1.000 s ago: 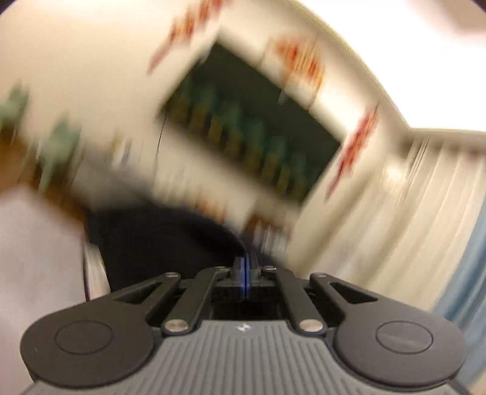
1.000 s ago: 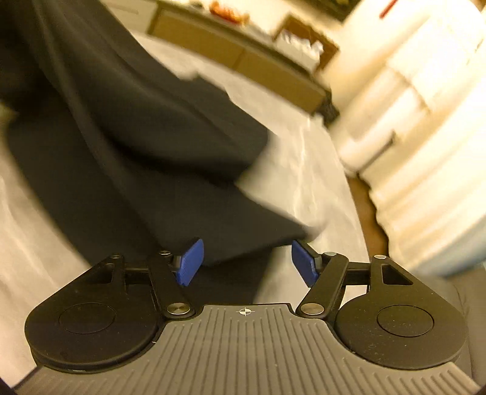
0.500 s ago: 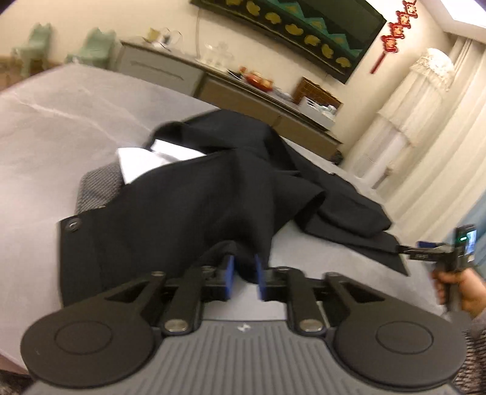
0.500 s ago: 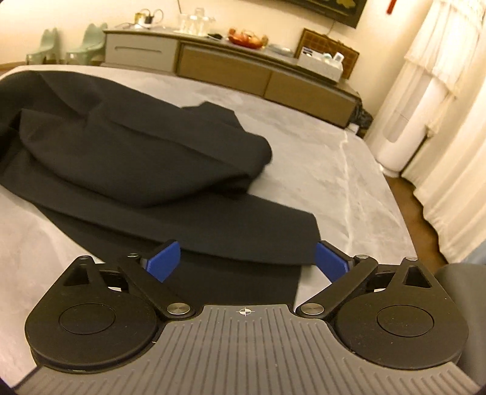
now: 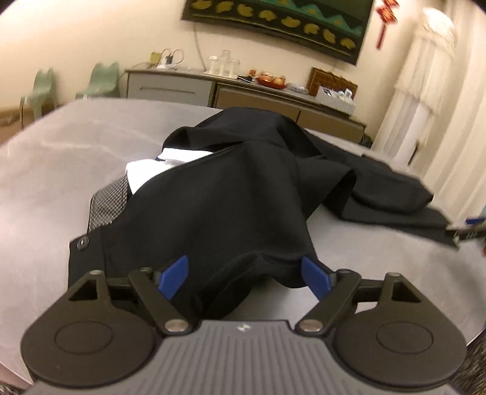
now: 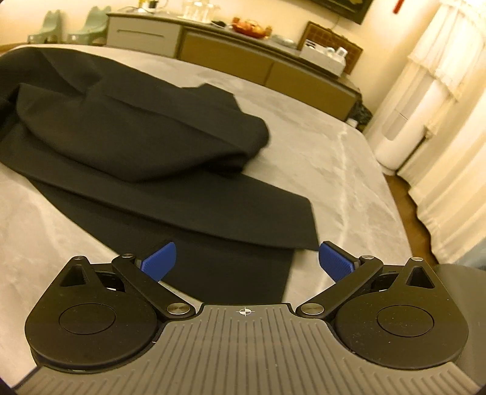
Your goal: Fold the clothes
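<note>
Your left gripper [image 5: 244,278] is opening its fingers over the black trousers [image 5: 218,206] on the desk [image 5: 45,188], and your right gripper [image 6: 246,261] has its fingers spread wide, pinching nothing.

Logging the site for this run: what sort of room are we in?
Probably a home living or dining room: a long sideboard with glassware and fruit, a large wall hanging, and pale curtains beside the grey table.

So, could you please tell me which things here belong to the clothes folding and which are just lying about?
Part of the job:
- black trousers
- grey table they lie on
- left claw, jaws opening, cloth between
- right claw, open

Just lying about:
- sideboard
- glass jars
- fruit dish
- green chairs
</note>
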The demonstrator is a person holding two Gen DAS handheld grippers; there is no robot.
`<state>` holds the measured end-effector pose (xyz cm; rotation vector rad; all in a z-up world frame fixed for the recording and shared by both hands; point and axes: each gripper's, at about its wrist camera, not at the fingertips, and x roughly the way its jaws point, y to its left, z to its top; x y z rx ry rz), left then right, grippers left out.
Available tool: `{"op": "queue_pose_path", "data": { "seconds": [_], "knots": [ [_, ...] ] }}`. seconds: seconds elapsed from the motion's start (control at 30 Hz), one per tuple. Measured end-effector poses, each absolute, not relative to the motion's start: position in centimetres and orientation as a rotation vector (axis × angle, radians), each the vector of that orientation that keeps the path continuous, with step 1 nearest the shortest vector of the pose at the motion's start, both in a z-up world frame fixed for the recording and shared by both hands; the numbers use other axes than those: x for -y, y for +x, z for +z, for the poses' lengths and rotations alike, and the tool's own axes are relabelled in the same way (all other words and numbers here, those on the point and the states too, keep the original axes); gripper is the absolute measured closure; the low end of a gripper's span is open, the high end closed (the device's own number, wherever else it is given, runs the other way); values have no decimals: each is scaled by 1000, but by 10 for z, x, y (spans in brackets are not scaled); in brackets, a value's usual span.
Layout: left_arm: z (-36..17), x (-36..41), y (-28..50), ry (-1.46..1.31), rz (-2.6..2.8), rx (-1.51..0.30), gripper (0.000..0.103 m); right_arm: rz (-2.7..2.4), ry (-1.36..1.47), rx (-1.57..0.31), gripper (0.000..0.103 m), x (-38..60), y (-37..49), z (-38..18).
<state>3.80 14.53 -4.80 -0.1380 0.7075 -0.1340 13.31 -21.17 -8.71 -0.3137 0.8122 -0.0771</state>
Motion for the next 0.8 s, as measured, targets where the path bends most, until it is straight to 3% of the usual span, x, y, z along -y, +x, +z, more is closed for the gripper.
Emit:
{"op": "queue_pose_path", "data": {
  "seconds": [0.07,0.1,0.13,0.2,0.23,0.27,0.3,0.33,0.53,0.63,0.73,0.8],
  "knots": [
    [-54,-142,43,-95,-128,-733,15,-77,-298,-816,2,219,132,-89],
    [-58,-141,47,-77,-124,-750,19,-68,-296,-813,2,221,134,-92],
    [-64,-139,54,-51,-116,-777,29,-57,-295,-810,2,223,137,-95],
    [-70,-137,66,30,-74,-778,95,-35,-292,-804,8,228,143,-101],
    [-67,-139,76,52,-72,-789,97,-24,-290,-802,21,230,145,-104],
    [-61,-145,86,25,-69,-787,98,-6,-240,-814,50,233,151,-102],
    [-54,-152,96,-2,-65,-784,98,12,-183,-829,87,237,158,-100],
    [-47,-159,105,-29,-61,-781,98,5,-154,-831,103,239,163,-98],
    [41,-225,109,-216,68,-578,99,-23,173,-695,103,266,163,-62],
    [39,-240,89,-299,48,-626,94,3,459,-719,87,295,162,-67],
    [11,-241,62,-427,13,-691,79,29,685,-794,56,311,167,-88],
    [-10,-243,43,-576,-14,-703,62,7,759,-809,49,315,166,-94]
  ]
}}
